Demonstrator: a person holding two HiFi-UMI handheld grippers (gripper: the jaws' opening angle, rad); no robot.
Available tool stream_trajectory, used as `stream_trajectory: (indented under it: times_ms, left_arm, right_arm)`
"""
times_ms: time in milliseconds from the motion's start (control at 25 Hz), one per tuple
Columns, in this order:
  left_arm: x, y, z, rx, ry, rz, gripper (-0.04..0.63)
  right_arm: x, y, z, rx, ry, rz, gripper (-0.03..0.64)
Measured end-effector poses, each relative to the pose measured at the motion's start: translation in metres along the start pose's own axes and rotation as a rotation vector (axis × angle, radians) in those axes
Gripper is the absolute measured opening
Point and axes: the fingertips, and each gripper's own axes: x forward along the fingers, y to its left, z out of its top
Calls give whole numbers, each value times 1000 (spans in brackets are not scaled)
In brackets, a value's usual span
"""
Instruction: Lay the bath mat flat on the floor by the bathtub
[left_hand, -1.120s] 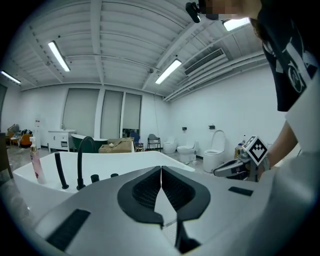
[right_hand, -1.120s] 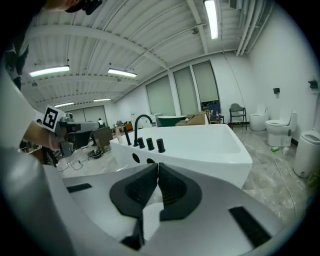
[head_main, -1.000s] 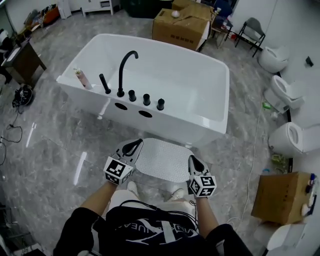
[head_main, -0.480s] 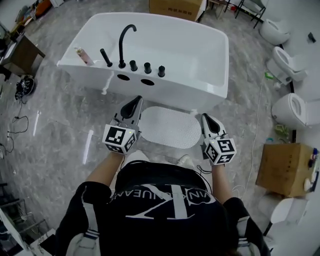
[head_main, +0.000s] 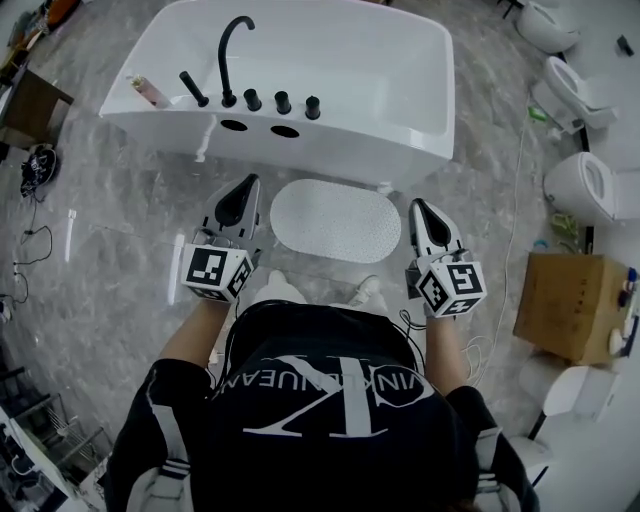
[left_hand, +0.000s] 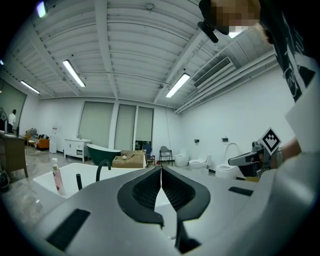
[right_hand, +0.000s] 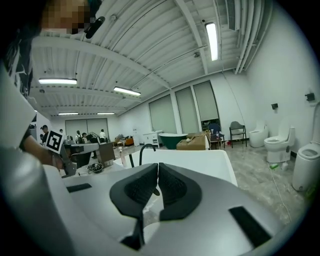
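Note:
The white oval bath mat (head_main: 335, 220) lies flat on the grey marble floor, just in front of the white bathtub (head_main: 400, 110). My left gripper (head_main: 245, 186) hovers above the floor off the mat's left end, jaws shut with nothing between them. My right gripper (head_main: 418, 206) hovers off the mat's right end, also shut and empty. Neither touches the mat. In the left gripper view the left gripper (left_hand: 160, 172) has its pads pressed together, pointing over the tub. The right gripper view shows the right gripper (right_hand: 156, 172) the same way.
The tub carries a black faucet (head_main: 232, 50) with knobs and a pink bottle (head_main: 148, 92) on its rim. Toilets (head_main: 590, 185) and a cardboard box (head_main: 565, 305) stand at the right. Cables (head_main: 35, 235) trail on the floor at the left. My feet (head_main: 275, 290) are just behind the mat.
Both grippers have lifted up and away from the mat's two ends. The mat stays flat on the floor. The head view now looks down from higher up.

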Motion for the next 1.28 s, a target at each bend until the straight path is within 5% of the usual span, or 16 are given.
stream_trajectory:
  times_ms: [1280]
  left_arm:
    - [3,8,7,12,-35,23,21]
  right_arm:
    - [23,12,-10,24,2,49,28]
